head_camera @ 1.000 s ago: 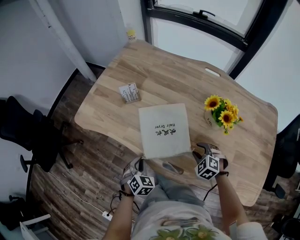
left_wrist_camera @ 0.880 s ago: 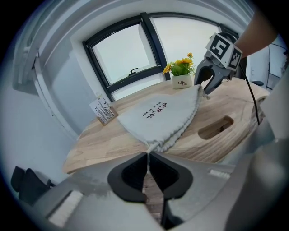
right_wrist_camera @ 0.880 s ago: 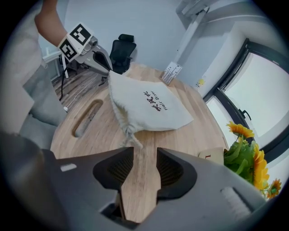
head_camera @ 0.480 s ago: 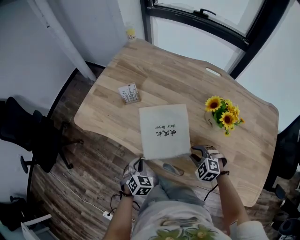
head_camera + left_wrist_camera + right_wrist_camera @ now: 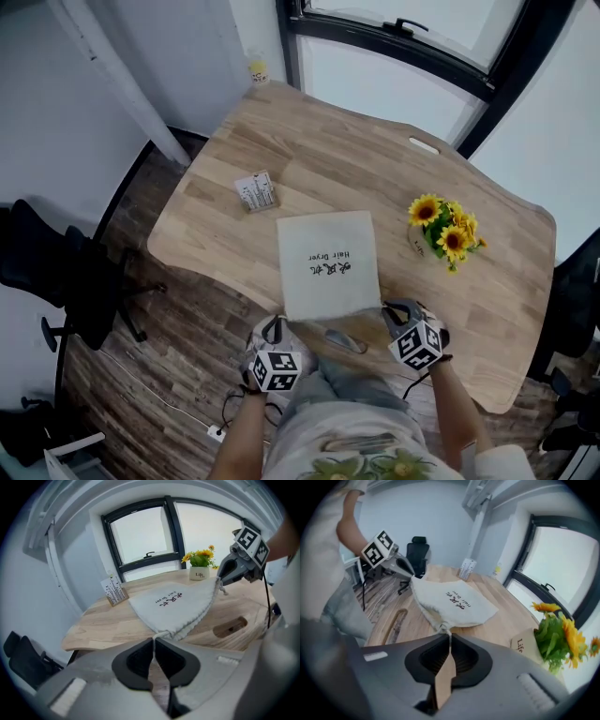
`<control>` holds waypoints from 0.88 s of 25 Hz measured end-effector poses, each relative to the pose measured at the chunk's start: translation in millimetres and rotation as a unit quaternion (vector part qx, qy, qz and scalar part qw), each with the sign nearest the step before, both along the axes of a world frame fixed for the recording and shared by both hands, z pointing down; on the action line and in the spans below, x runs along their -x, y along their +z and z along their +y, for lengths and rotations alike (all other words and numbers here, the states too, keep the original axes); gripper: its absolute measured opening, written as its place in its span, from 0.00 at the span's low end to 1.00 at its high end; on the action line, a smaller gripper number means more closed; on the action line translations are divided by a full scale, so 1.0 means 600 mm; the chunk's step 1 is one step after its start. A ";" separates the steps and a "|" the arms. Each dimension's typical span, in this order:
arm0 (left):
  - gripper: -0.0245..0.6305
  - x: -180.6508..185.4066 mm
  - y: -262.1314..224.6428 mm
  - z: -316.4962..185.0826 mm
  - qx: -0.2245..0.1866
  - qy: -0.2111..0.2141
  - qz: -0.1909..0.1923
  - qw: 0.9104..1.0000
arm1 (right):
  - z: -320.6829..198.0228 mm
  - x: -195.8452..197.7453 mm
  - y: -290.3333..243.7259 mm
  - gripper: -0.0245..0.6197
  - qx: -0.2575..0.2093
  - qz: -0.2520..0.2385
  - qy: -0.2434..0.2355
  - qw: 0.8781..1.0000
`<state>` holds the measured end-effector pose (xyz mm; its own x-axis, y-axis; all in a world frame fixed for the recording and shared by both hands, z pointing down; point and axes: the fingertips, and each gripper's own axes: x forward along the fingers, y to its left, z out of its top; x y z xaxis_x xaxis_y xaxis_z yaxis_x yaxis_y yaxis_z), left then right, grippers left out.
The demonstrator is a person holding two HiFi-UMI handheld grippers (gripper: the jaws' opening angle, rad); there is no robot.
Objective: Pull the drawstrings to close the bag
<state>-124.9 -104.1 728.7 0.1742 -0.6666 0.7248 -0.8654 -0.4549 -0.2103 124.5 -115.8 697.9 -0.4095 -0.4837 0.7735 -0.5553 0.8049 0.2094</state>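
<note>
A cream drawstring bag (image 5: 328,262) with black print lies flat on the wooden table (image 5: 319,150), its mouth at the near edge. My left gripper (image 5: 274,330) sits at the bag's near left corner. In the left gripper view the left gripper (image 5: 154,641) is shut on the thin white drawstring (image 5: 158,633) leading to the bag (image 5: 173,602). My right gripper (image 5: 388,315) is at the near right corner. Its jaws have just been closing, and the right gripper (image 5: 449,639) now pinches the other drawstring (image 5: 447,631) that comes from the bag (image 5: 454,602).
A pot of sunflowers (image 5: 442,230) stands right of the bag. A small card stand (image 5: 256,190) is to the bag's upper left. A slot-shaped cutout (image 5: 345,339) lies in the table's near edge between the grippers. A black office chair (image 5: 56,272) stands on the floor at left.
The right gripper's jaws have closed on the cord at the bag's near right corner. The left gripper keeps its hold and has barely shifted.
</note>
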 end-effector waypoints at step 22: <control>0.06 0.020 -0.196 -0.096 -0.141 -0.177 0.107 0.968 | -0.082 -0.061 -0.202 0.06 -0.079 -0.346 0.375 0.857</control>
